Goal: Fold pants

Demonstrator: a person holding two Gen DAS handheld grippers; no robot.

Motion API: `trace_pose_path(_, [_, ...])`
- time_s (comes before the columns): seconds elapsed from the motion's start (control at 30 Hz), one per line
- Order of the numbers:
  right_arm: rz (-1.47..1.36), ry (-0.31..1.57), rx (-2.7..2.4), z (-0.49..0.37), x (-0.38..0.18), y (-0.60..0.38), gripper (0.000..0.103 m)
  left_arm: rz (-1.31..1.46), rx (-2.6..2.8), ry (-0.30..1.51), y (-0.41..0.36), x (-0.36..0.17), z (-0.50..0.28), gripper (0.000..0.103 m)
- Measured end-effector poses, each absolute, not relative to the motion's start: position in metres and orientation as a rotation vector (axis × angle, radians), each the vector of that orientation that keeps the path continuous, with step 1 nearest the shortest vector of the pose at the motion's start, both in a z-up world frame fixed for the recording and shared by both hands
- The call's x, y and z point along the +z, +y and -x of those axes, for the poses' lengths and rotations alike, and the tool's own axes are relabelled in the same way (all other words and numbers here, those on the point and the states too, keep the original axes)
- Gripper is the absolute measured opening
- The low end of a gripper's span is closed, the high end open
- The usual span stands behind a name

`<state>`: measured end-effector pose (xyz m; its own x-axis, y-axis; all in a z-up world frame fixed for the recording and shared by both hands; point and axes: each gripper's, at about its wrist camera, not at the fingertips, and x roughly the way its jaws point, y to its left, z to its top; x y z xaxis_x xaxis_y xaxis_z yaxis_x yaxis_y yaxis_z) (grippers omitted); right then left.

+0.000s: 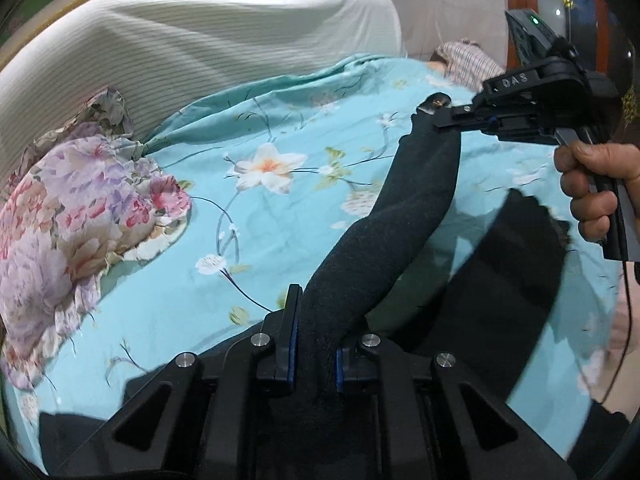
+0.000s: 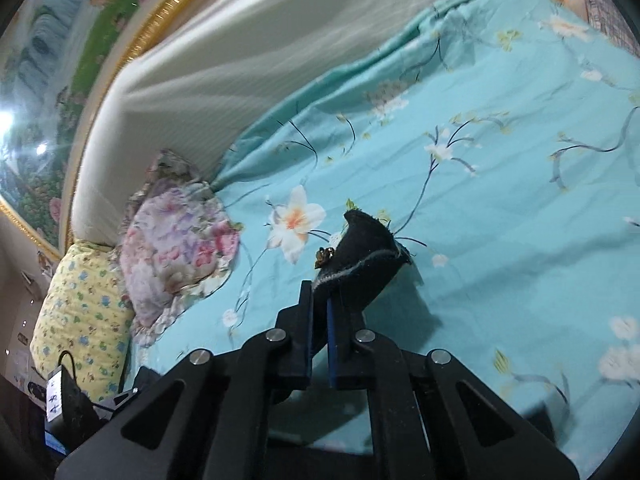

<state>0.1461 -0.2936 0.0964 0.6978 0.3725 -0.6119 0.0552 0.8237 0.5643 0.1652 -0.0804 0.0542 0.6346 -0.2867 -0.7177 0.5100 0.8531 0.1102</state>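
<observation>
Status: early stage, no fold made that the pictures show. Left gripper (image 1: 315,356) is clenched on the pants (image 1: 384,216), dark fabric bunched between its blue pads and running forward and to the right from the jaws as one taut band. The far end of that band is pinched by the right gripper (image 1: 450,114), ahead and to the right of the left one, with the person's right hand (image 1: 600,188) on its handle. From the right wrist view, the right gripper (image 2: 319,340) is also clamped on fabric: a hemmed edge with a small brass button or rivet sticks up just ahead of its fingertips, so this looks like the waistband end. The band is lifted clear of the bed sheet (image 1: 280,208), turquoise with a flower print. More dark cloth lies below and to the right of the stretched band; whether it is hanging or resting on the sheet cannot be told through the blur. Floral pillow (image 1: 80,216) sits well off to the left of both grippers, a yellow pillow (image 2: 80,320) further left in the right view. Judgement: the pants are picked up and stretched by one edge, not yet laid flat. Left to do: spread them on the sheet, bring the legs together, fold lengthwise into a stack.
</observation>
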Motion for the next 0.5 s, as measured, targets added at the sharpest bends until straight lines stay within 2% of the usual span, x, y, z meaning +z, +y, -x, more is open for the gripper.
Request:
trace_pose_path(0.23, [-0.577, 0.791, 0.162, -0.085, 0.104, -0.306, 0.006, -0.311, -0.525, 0.755, -0.094, 0.057, -0.122, 0.012])
trace_pose_path(0.5, [-0.645, 0.828, 0.083, -0.025, 0.073, -0.327, 0.006, -0.338, -0.564, 0.788, -0.107, 0.044, -0.098, 0.012])
